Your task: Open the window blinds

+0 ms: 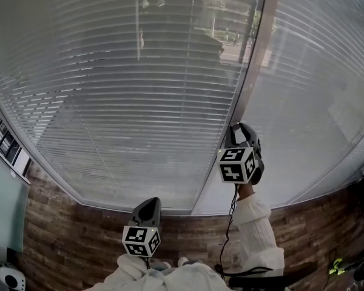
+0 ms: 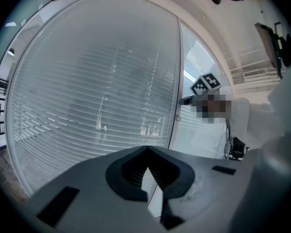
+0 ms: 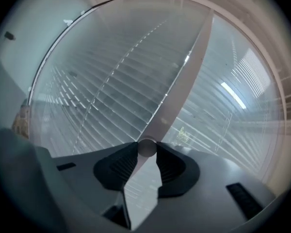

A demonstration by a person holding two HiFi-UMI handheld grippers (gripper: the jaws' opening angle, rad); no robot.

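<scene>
Between the right gripper's (image 3: 146,149) ribbed black pads sits a small round grey knob (image 3: 146,146), clamped from both sides at the very tips, with the jaws held narrowly apart by its width. The knob lies at the foot of a pale upright post (image 3: 184,76) that divides two window panes. The left gripper (image 2: 148,152) is lower and further back. Its tips meet with nothing between them, and it points at the wide pane without touching it.

Both panes are covered by the window blinds (image 1: 127,102): thin, pale horizontal slats in close rows, crossed by fine vertical cords. They let a dim outline of a street and greenery through near the top. The right-hand blind (image 1: 318,102) looks flatter and more opaque.

Each gripper has a smooth grey moulded body and carries a cube with black-and-white square markers (image 1: 236,164). A ribbed white knitted sleeve (image 1: 258,229) covers the right arm, and a dark cable (image 1: 231,223) hangs beside it. Below the window frame runs a band of rough brown wood planks (image 1: 67,235).
</scene>
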